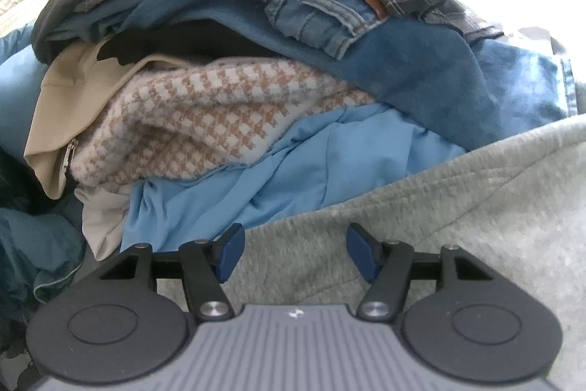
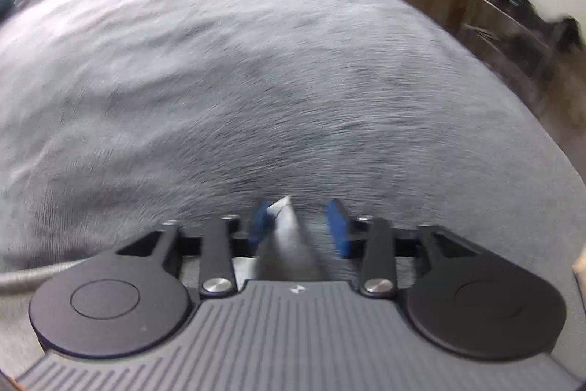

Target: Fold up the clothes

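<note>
Grey sweatshirt [image 1: 457,207] right under both tongs, spread on the bed beside the laundry pile [image 1: 256,61] — laying-out step, I'd say.
Left tongs [image 1: 293,251] gape over it, gripping nothing; right tongs [image 2: 300,226], half-parted, straddle a grey fold [image 2: 289,237], grip unclear through blur. Next: pinch an edge firmly. Only the left view shows the pile; only the right, the sweatshirt's far spread.
</note>
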The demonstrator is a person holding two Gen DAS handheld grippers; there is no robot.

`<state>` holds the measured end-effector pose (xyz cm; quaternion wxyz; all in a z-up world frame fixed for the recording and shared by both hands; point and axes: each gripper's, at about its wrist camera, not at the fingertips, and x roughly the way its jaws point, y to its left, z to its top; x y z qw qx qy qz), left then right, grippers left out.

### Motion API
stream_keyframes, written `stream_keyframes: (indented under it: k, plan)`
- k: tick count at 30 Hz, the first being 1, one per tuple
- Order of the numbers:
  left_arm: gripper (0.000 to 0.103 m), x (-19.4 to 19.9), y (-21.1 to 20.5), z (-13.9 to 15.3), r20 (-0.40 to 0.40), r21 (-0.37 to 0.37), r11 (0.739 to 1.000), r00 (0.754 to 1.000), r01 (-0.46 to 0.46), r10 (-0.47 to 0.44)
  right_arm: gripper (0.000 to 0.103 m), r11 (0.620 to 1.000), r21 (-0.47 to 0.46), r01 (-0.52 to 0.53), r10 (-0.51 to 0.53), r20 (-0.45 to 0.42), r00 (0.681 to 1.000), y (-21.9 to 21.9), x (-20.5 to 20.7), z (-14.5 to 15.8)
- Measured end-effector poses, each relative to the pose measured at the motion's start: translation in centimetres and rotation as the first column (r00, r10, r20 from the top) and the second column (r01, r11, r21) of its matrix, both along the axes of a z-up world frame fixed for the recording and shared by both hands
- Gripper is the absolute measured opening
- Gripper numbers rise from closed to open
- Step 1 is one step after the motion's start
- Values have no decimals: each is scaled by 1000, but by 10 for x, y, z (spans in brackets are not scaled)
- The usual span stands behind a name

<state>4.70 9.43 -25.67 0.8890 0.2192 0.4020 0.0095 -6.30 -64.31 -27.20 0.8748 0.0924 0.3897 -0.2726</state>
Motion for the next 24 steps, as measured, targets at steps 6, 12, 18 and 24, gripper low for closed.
stream_keyframes:
  k: [6, 12, 18, 24]
  plan:
    - [64, -22, -10, 38, 2, -103, 994, 999, 38, -38, 40, 991, 132, -6, -4, 76, 997, 4, -89, 67]
    - [64, -48, -38, 22, -95, -129, 980, 981, 154, -167, 38, 922, 269, -277, 332, -186, 925, 76, -145, 42]
    - [64, -49, -31, 21, -118, -125, 981, 979, 150, -165, 35, 990, 127, 59, -13, -335, 942, 28, -192, 12]
    - [64, -66, -13, 50, -113, -163, 985, 990, 64, -84, 35, 982, 121, -142, 163, -180, 970, 78, -169, 45]
